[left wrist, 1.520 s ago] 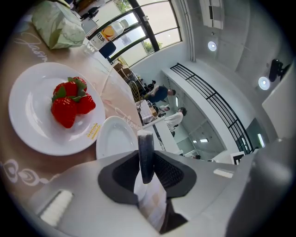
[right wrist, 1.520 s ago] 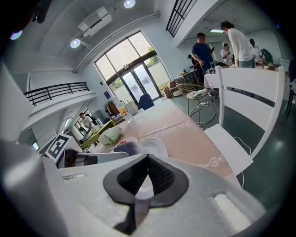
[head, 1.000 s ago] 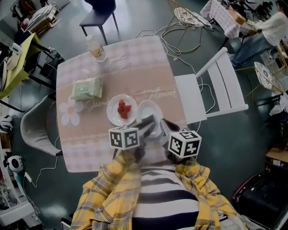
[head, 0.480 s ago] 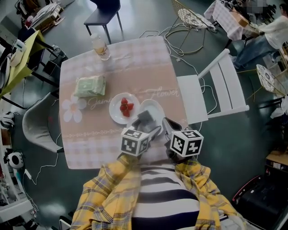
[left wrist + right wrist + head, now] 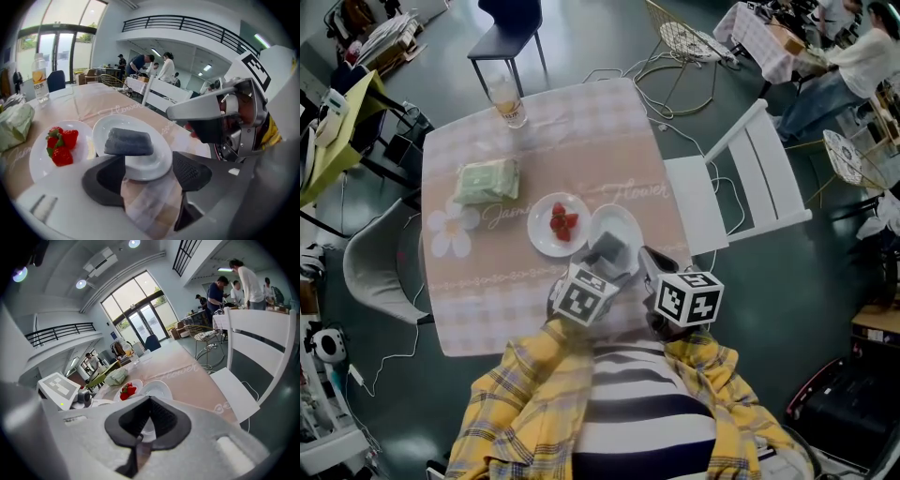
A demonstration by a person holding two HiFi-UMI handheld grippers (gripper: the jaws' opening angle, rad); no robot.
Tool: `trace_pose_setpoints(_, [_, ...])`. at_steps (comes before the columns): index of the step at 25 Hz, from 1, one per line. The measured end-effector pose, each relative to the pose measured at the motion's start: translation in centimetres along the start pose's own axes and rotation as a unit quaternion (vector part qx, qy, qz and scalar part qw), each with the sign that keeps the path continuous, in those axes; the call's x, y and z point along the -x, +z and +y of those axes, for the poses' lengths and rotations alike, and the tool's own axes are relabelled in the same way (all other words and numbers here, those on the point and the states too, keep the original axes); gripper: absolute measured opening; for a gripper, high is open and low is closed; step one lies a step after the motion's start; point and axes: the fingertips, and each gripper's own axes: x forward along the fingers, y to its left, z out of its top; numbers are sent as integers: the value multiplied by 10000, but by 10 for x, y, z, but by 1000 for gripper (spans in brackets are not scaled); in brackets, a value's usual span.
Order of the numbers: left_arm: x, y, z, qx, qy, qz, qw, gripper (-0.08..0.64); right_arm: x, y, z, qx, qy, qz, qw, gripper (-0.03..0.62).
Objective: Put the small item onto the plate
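The small item, a dark grey block (image 5: 129, 142), lies flat on a white plate (image 5: 161, 159) near the table's front edge. My left gripper (image 5: 149, 174) hovers just in front of that plate. Its jaws stand apart and are closing, with only the plate's near rim showing between the pads, which do not touch the block. In the head view the left gripper (image 5: 614, 262) sits at the near rim of the plate (image 5: 616, 218). My right gripper (image 5: 149, 401) hangs beside it on the right, its pads meeting at the tips with nothing held.
A second white plate (image 5: 542, 234) with strawberries (image 5: 60, 144) stands left of the first. Farther back are a green tissue pack (image 5: 487, 181) and a drink bottle (image 5: 506, 98). A white chair (image 5: 741, 192) stands right of the table, a grey chair (image 5: 380, 267) to its left.
My left gripper's marker cube has shifted right and tilted, closer to the right gripper. The right gripper has stayed where it was.
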Motion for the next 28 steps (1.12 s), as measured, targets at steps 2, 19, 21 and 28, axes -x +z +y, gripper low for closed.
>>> trace_pose_setpoints(2, [0, -1, -4, -125, -150, 98, 9998, 308, 2, -1, 2, 16, -24, -17, 10000, 2])
trace_pose_setpoints(19, [60, 33, -4, 522, -632, -1611, 9835, 3, 12, -15, 18, 71, -192, -70, 9998, 2])
trace_pose_setpoints(21, [71, 35, 1, 990, -658, -2023, 9721, 3, 12, -17, 19, 113, -222, -68, 9997, 2])
trace_pose_setpoints(28, [90, 29, 0, 1375, -696, -2682, 9509, 2, 13, -21, 27, 210, -270, -102, 9994, 2])
